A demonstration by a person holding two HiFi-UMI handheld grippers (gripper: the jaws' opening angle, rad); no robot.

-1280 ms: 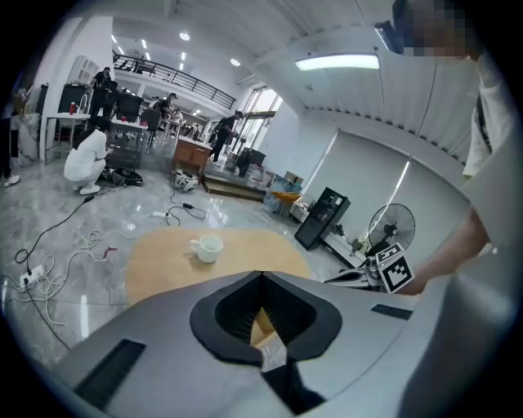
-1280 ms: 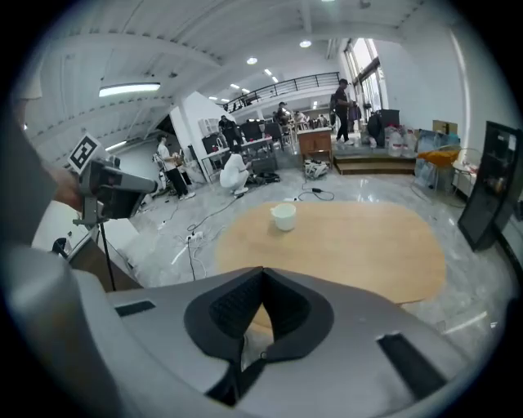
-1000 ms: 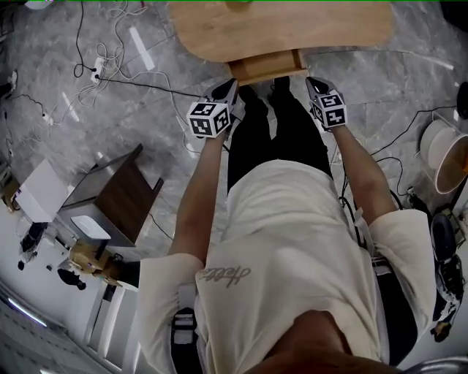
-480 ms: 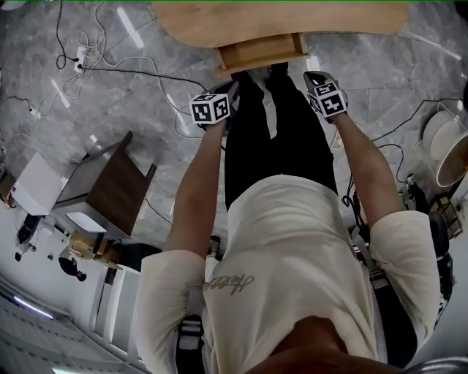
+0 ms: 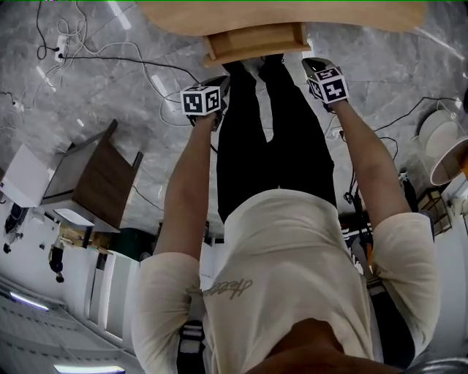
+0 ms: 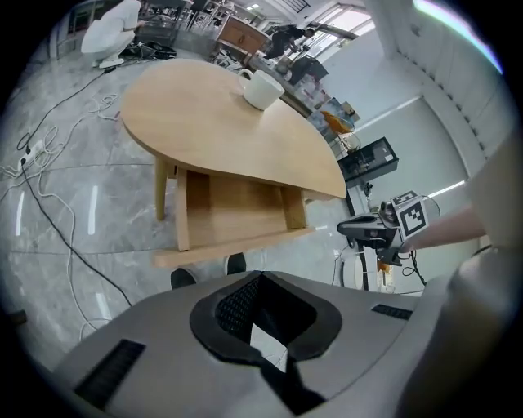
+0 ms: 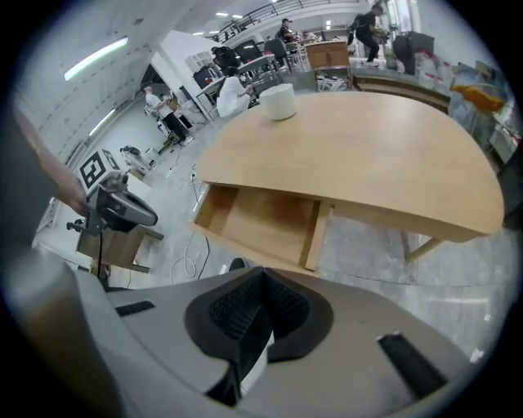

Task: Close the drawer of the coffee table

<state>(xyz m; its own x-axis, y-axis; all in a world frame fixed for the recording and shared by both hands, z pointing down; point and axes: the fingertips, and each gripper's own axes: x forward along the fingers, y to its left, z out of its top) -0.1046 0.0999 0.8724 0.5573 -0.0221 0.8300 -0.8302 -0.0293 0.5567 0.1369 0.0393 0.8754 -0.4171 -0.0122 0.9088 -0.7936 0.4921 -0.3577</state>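
The light wooden coffee table (image 5: 278, 13) runs along the top of the head view, its drawer (image 5: 256, 42) pulled out toward me. The left gripper view shows the open drawer (image 6: 237, 214) empty under the tabletop (image 6: 221, 122); the right gripper view shows that drawer (image 7: 265, 220) too. My left gripper (image 5: 221, 82) hovers just short of the drawer's left front corner, jaws shut on nothing. My right gripper (image 5: 313, 66) hangs by the drawer's right front corner, also shut and empty. Neither touches the drawer. Each gripper view shows the other gripper: the right (image 6: 374, 231), the left (image 7: 122, 208).
A white cup (image 6: 261, 88) stands on the tabletop. Cables (image 5: 95, 62) trail over the grey marble floor at the left. A dark wooden side table (image 5: 99, 182) stands at the left, round white containers (image 5: 444, 150) at the right. My legs and shoes are under the drawer front.
The head view has slid, so table and drawer sit higher in the frame and the side table lower left. Both grippers stay shut, about as far from the drawer front as before.
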